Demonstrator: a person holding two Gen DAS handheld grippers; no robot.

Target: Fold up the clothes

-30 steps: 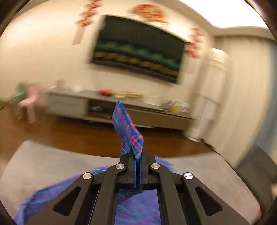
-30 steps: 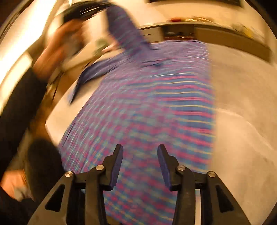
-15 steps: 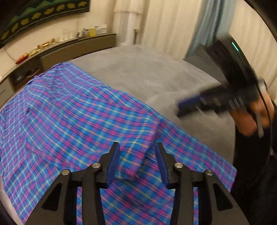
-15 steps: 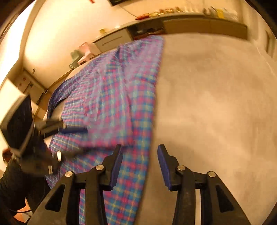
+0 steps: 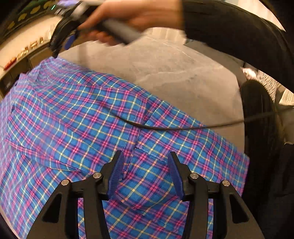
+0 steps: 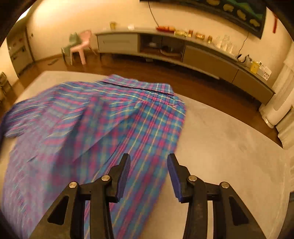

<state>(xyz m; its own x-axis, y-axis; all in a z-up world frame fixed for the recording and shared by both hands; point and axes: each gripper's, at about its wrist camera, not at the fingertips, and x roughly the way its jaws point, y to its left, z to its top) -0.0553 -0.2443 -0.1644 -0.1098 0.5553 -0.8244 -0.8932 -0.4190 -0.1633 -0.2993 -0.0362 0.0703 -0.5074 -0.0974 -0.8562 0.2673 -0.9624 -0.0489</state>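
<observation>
A blue, pink and yellow plaid shirt point(image 5: 77, 117) lies spread on a grey surface point(image 5: 165, 73), with a sleeve folded across its body. My left gripper point(image 5: 145, 163) stands open just above the sleeve's cuff, nothing held. In the left wrist view the right gripper point(image 5: 62, 40) shows blurred above the shirt's far corner, a hand point(image 5: 132, 16) on its handle. In the right wrist view the shirt point(image 6: 110, 125) fills the left half, and my right gripper point(image 6: 148, 165) is open over its right edge, holding nothing.
A black cable point(image 5: 183, 127) crosses the shirt. A dark sleeve point(image 5: 238, 35) and clothing point(image 5: 261, 128) sit at the right. Beyond the grey surface point(image 6: 229, 143) are wooden floor, a long low cabinet point(image 6: 193, 53) with small items and a pink chair point(image 6: 80, 46).
My left gripper let go of the raised sleeve, which now lies folded on the shirt. My right gripper stayed open and swung across toward the shirt's far end.
</observation>
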